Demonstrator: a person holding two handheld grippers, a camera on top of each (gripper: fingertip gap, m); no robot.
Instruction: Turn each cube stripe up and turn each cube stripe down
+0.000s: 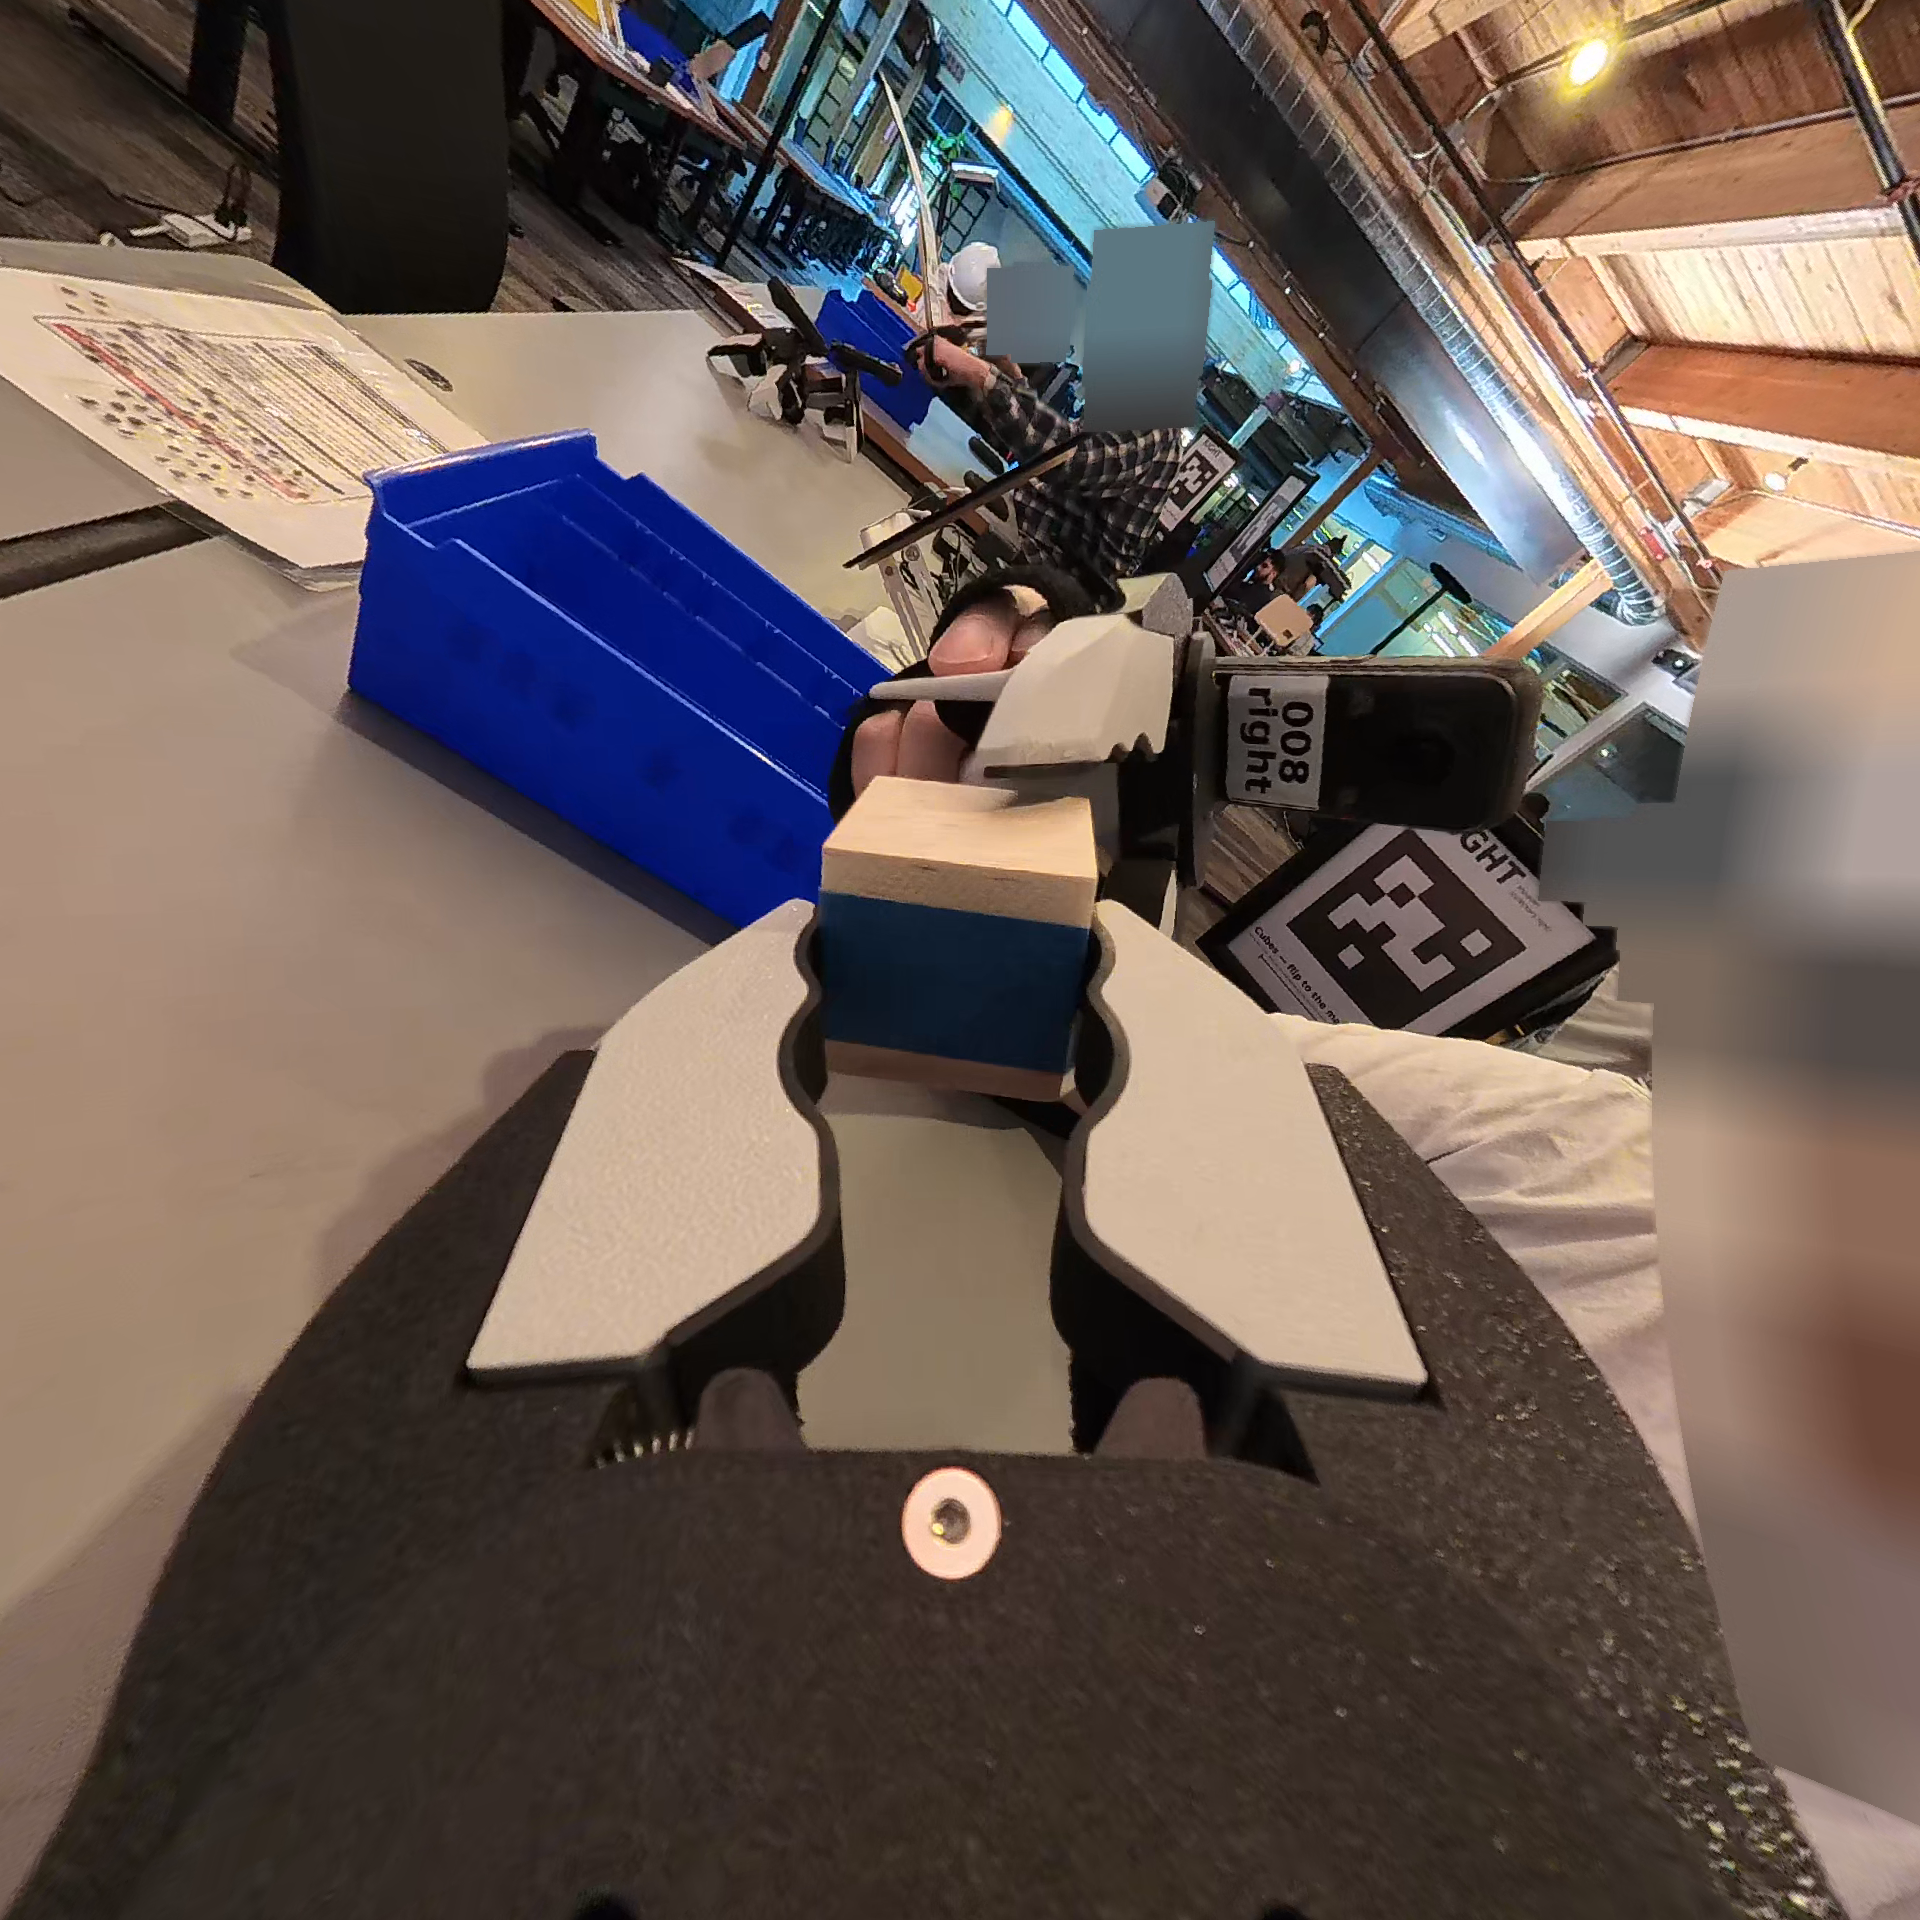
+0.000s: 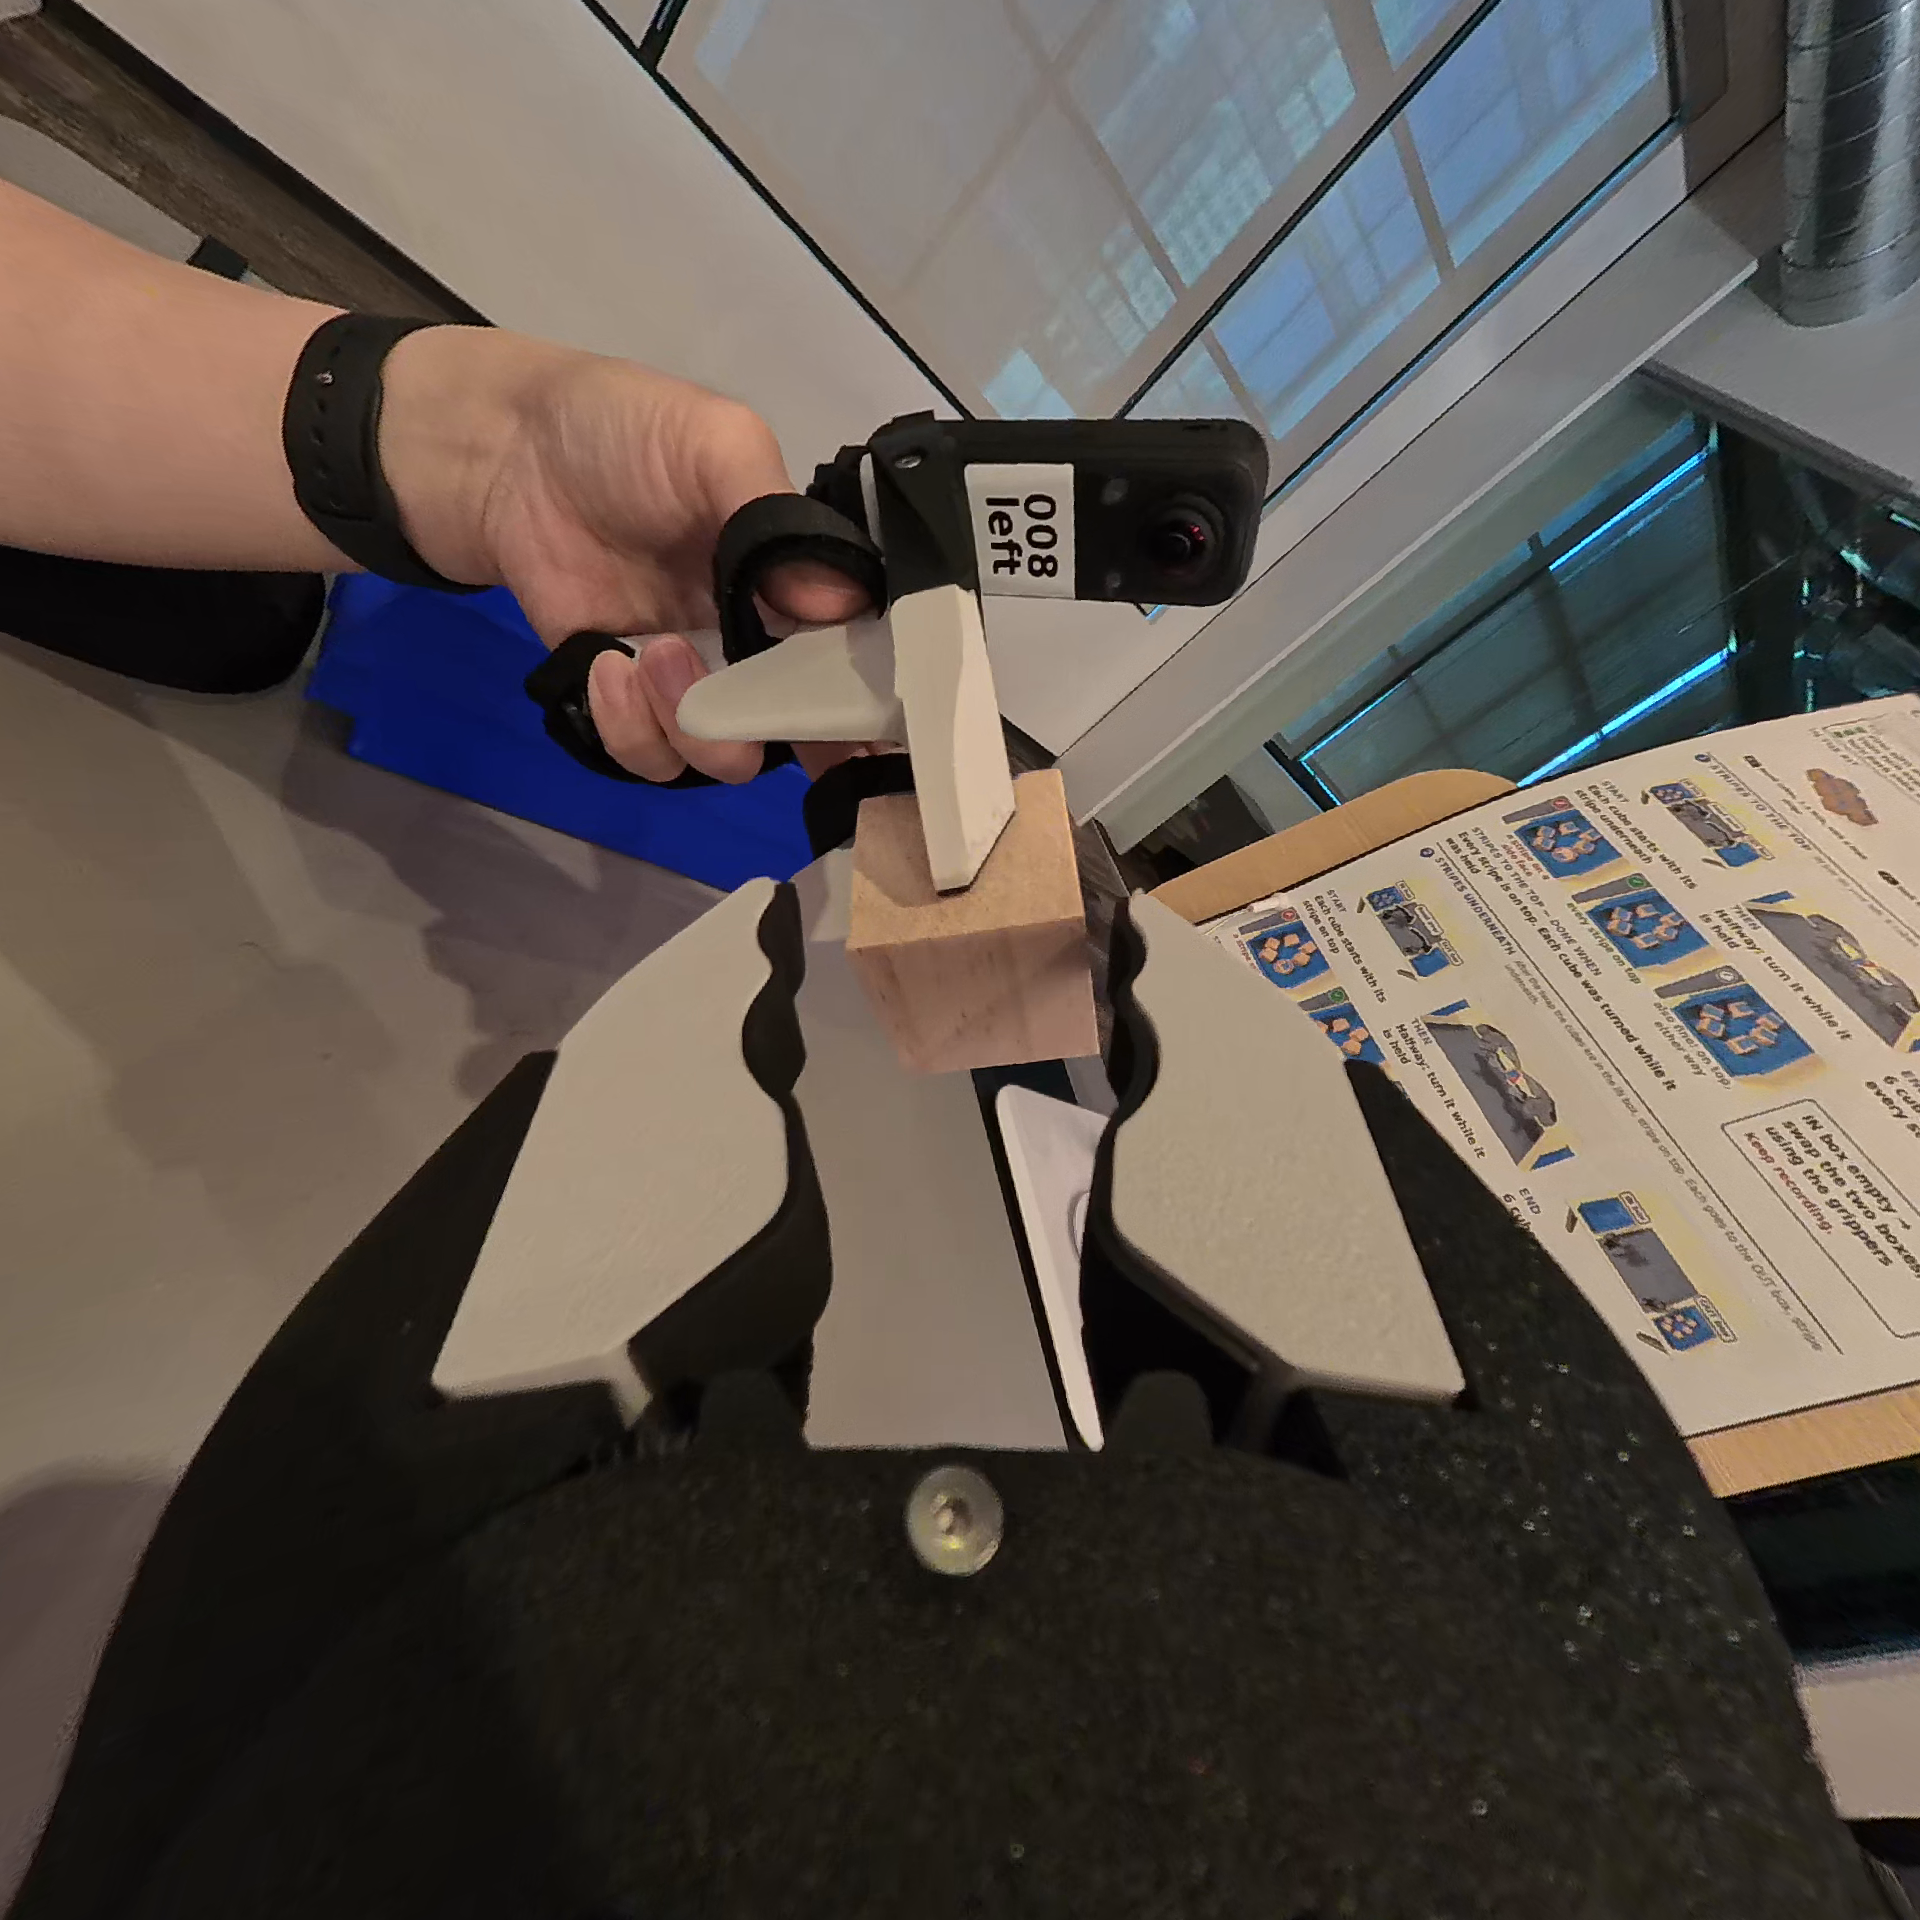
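A wooden cube (image 1: 951, 977) with a blue stripe across the face towards me is held above the grey table (image 1: 260, 987). My left gripper (image 1: 953, 940) is shut on its two sides. In the right wrist view the cube (image 2: 977, 966) shows only bare wood, and one white finger (image 2: 956, 800) of the left gripper lies across its upper face. My right gripper (image 2: 951, 935) is open, with its fingers on either side of the cube and a small gap on each side. It also shows in the left wrist view (image 1: 935, 732), just behind the cube's top.
A blue bin (image 1: 582, 665) stands on the table to the left and also shows in the right wrist view (image 2: 468, 727). A printed instruction sheet (image 2: 1610, 1039) lies on cardboard to the right. A framed marker card (image 1: 1392, 935) stands beyond the cube. Another person works at a far table.
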